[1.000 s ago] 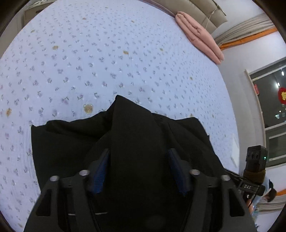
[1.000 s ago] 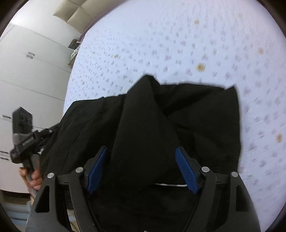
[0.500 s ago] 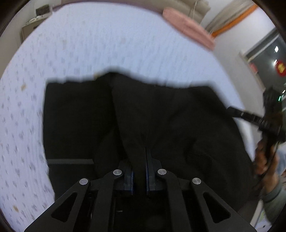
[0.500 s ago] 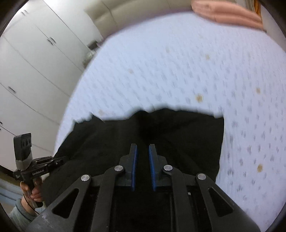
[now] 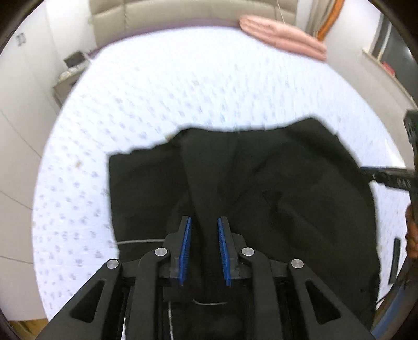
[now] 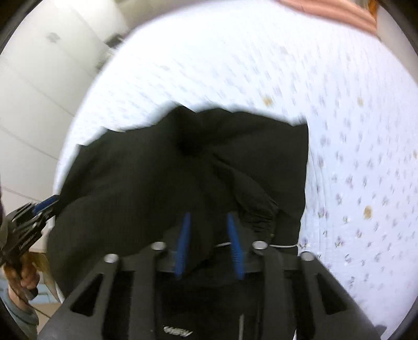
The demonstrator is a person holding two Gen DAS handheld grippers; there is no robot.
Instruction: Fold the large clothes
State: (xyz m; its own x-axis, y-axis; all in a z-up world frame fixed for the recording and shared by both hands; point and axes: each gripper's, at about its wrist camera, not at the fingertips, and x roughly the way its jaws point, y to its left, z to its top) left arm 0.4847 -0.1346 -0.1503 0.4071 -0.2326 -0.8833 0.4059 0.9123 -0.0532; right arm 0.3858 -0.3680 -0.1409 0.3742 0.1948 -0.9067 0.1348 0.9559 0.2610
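A large black garment (image 5: 274, 183) lies spread on the patterned bedsheet (image 5: 183, 91), near the bed's front edge. My left gripper (image 5: 204, 219) hangs over its near part. A raised ridge of the black cloth runs between its blue pads, and the jaws are opening. My right gripper (image 6: 208, 215) is above the same black garment (image 6: 156, 170), with bunched cloth between its pads, and its jaws are opening wider. Each gripper shows in the other's view: the right gripper (image 5: 392, 177) at the garment's right side, the left gripper (image 6: 39, 209) at its left.
A folded pink blanket (image 5: 282, 39) lies at the bed's far right corner by the padded headboard (image 5: 156, 15). A nightstand (image 5: 70, 70) stands at the far left. White wardrobe doors (image 6: 39, 78) line the left side. A person's hand (image 6: 26, 274) holds the left gripper's handle.
Both grippers closed on the black cloth half a second ago and their pads have now parted again. Both have drawn back and risen, so more of the bed shows.
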